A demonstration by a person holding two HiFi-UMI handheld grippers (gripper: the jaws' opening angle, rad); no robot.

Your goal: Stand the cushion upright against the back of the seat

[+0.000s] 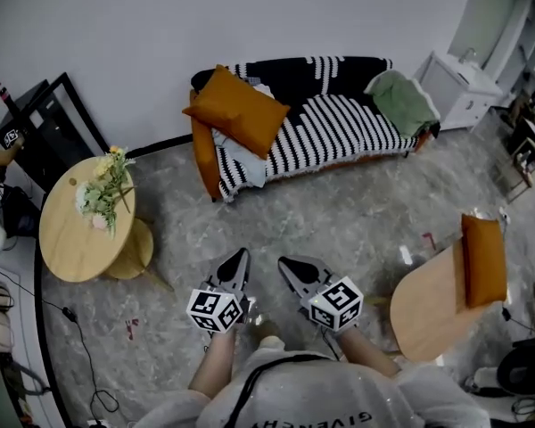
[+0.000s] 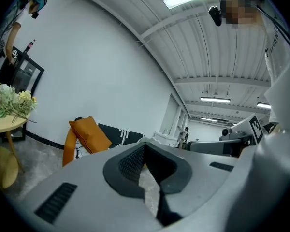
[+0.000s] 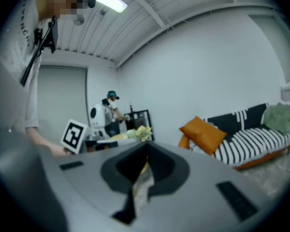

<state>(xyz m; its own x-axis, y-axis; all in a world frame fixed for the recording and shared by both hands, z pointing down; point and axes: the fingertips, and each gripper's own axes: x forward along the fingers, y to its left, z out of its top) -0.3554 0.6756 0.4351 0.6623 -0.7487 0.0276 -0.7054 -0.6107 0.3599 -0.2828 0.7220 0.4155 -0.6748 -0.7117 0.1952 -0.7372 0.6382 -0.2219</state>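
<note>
Not begun: the cushion (image 1: 239,108) leans askew on the sofa (image 1: 339,130), well ahead. The left gripper (image 1: 239,259) and right gripper (image 1: 287,266) are closed, empty.

cushion (image 1: 239,110): orange, square | pose: tilted, not upright | place: left end of striped sofa (image 1: 339,132), by armrest
</note>
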